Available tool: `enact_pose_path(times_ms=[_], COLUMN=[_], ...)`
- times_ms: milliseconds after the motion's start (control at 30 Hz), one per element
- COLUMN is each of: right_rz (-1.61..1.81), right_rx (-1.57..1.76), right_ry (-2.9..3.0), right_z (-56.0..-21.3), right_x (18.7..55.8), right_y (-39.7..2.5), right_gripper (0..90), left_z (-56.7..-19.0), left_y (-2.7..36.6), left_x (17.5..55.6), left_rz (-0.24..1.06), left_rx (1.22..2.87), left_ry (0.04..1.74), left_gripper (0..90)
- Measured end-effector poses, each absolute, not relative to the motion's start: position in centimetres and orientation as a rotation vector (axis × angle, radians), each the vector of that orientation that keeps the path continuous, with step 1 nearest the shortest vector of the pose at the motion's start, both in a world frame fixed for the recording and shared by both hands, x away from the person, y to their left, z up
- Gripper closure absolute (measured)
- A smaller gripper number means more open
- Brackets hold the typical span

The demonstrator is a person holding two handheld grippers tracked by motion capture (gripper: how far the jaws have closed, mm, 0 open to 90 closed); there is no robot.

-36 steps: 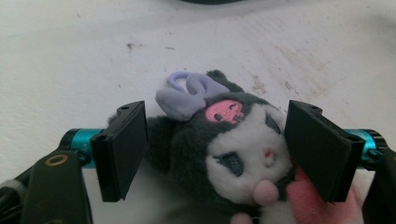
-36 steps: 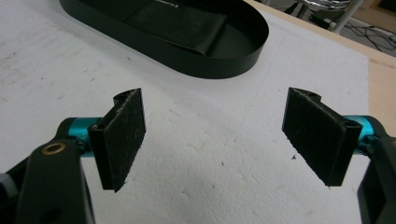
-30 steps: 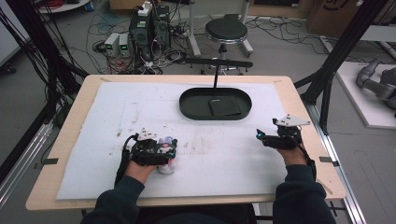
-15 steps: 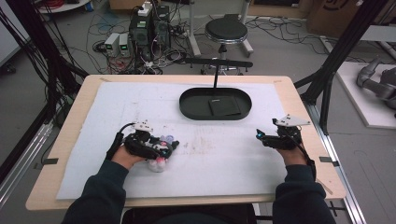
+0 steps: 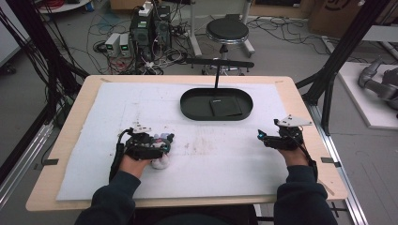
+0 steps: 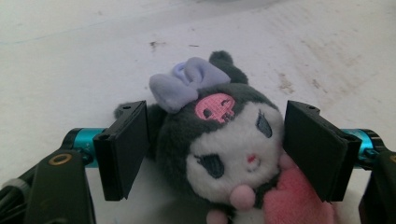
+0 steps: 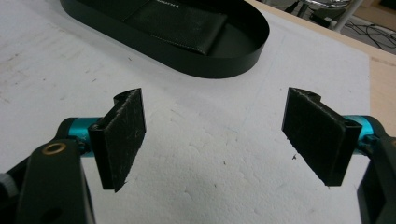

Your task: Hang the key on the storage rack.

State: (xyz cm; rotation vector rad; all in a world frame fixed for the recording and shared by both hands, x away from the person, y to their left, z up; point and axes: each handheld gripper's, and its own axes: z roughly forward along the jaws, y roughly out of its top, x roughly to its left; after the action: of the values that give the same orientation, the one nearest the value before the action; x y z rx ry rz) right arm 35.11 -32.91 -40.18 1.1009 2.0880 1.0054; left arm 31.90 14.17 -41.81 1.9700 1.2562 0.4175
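Observation:
A plush toy [image 6: 224,140] with a dark hood, white face, lilac bow and pink skull badge lies on the white mat. Its head sits between the jaws of my left gripper [image 6: 215,149]. The jaws stand wide, each close against a side of the head without squeezing it. In the high view the plush toy [image 5: 162,160] lies at the front left of the mat, partly hidden under my left gripper [image 5: 165,142], which points right. My right gripper [image 5: 261,137] rests at the front right, and in its own view my right gripper [image 7: 212,135] is open over bare mat.
A black oval tray [image 5: 187,110] stands at the back middle of the mat with a flat black pouch [image 5: 225,106] in it. The same black oval tray [image 7: 219,70] lies just beyond my right gripper. A stool and cables are behind the table.
My left hand has swung from pointing forward to pointing right and shifted a little left, with the plush staying between its jaws. The right hand has not moved.

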Motion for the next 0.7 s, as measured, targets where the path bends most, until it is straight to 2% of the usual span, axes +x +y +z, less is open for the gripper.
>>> enact_pose_path(times_ms=[133,233,333,467,533,700], right_rz=[1.006,1.005,1.006,1.009,1.007,1.004], right_rx=[1.092,1.097,1.097,1.097,1.096,1.091], right_ry=[2.087,2.085,2.087,2.087,2.088,2.092], right_z=[-40.2,-40.2,-40.2,-40.2,-40.2,-40.2], right_x=[35.1,35.1,35.1,35.1,35.1,35.2], right_y=[-32.9,-32.9,-32.9,-32.8,-32.9,-32.9], right_gripper=[23.1,23.1,23.1,23.1,23.1,23.2], left_z=[-42.3,-42.1,-41.9,-42.3,-42.3,-41.1], left_y=[14.0,14.3,14.9,16.4,16.7,16.3], left_x=[32.1,32.7,33.7,34.8,34.8,33.6], left_rz=[0.369,0.31,0.251,0.176,0.162,0.268], left_rx=[1.987,2.043,2.144,2.14,2.111,2.017], left_ry=[1.273,1.213,1.013,0.811,0.85,0.992], left_gripper=[24.3,28.9,33.9,36.7,35.3,30.0])
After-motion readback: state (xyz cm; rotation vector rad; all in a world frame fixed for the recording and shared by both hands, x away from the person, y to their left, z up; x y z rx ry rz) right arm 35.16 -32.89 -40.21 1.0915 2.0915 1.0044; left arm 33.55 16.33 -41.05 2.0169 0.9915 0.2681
